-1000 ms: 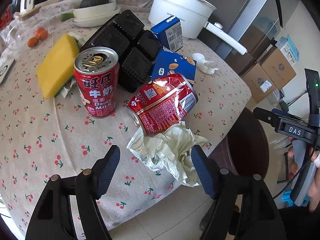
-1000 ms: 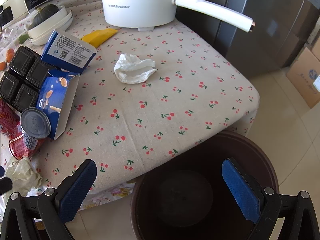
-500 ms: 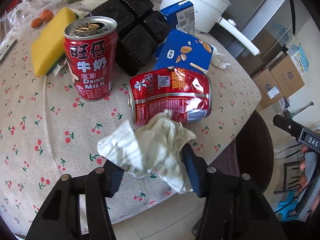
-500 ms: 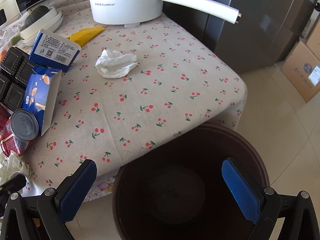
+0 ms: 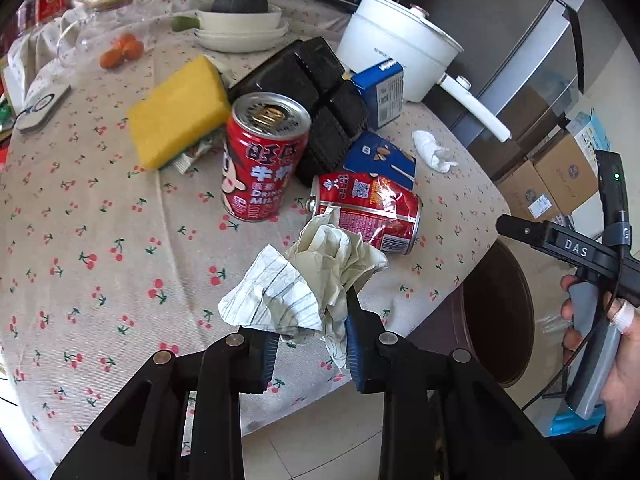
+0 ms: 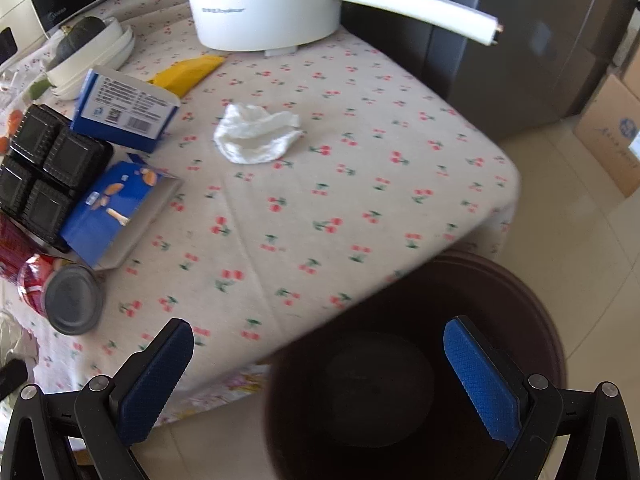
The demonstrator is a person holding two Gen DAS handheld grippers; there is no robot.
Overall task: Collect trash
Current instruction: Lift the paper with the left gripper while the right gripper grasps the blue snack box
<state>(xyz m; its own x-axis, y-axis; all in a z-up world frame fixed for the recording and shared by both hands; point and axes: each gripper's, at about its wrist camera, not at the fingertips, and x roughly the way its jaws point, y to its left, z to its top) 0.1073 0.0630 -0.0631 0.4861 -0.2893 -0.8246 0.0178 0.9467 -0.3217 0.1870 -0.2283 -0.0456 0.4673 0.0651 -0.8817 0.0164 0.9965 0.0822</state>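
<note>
**Left gripper pinches crumpled paper at the table edge**

With its jaws having just closed to a narrow gap, the left gripper [image 5: 312, 350] clamps the crumpled paper [image 5: 308, 276], whose lower folds sit pressed between the blue pads while the rest billows up toward 12 o'clock. Just beyond the paper lies a dented red can [image 5: 366, 212] on its side; an upright red can [image 5: 262, 162] stands at its 10 o'clock. The right gripper [image 6: 318, 378] stands wide with nothing between its fingers, over the dark brown bin [image 6: 532, 320]; what the bin holds cannot be made out.

On the cherry-print tablecloth [image 5: 100, 240] a white tissue [image 6: 256, 136] lies apart at the far side, with a black tray [image 5: 316, 92], two blue cartons and a yellow sponge [image 5: 180, 110] nearby. A white pot [image 6: 264, 4] stands at 12 o'clock in the right wrist view. Cardboard boxes [image 5: 560, 176] sit on the tiled floor at 3 o'clock.
</note>
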